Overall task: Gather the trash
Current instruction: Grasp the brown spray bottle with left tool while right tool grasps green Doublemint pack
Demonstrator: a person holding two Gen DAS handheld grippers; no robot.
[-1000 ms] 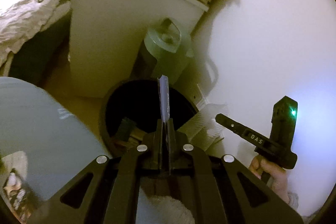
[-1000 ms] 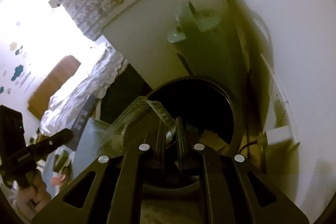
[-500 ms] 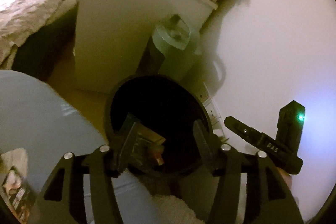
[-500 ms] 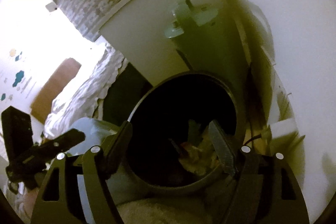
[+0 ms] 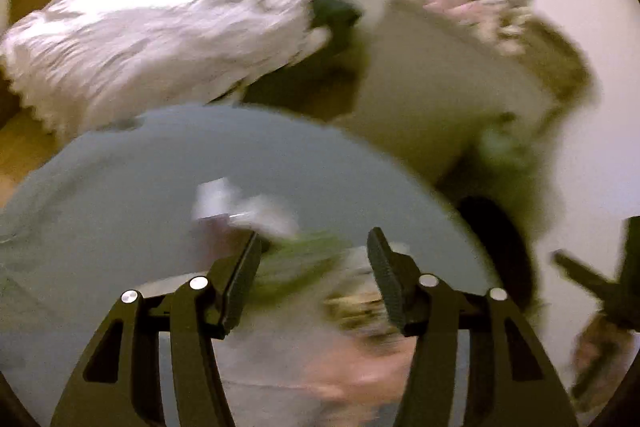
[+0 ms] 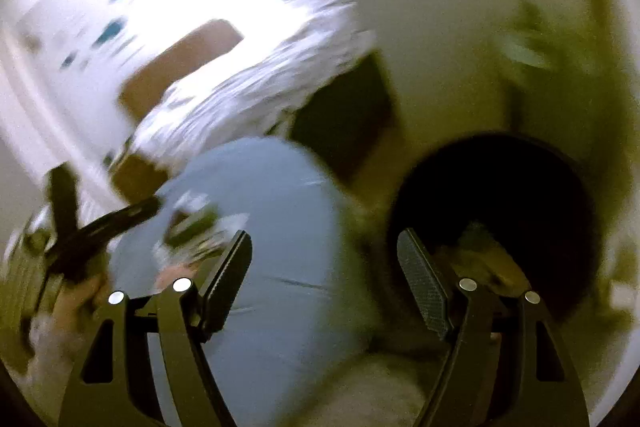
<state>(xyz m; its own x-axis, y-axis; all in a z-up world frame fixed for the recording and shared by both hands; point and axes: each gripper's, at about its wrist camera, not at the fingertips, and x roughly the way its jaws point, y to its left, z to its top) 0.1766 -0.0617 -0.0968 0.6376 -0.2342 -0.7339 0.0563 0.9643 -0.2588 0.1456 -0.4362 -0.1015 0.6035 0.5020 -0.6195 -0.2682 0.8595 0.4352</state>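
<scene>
While both views smear with motion blur, I see my left gripper (image 5: 314, 267) spread wide and empty over a round grey-blue table (image 5: 120, 211), blurred scraps of trash (image 5: 248, 211) lying at 12 o'clock just off its fingertips. My right gripper (image 6: 324, 267) is equally wide, holding nothing; the dark round bin (image 6: 500, 195) sits at 2 o'clock, litter inside. A rumpled white bedspread (image 5: 140, 47) lies beyond.
</scene>
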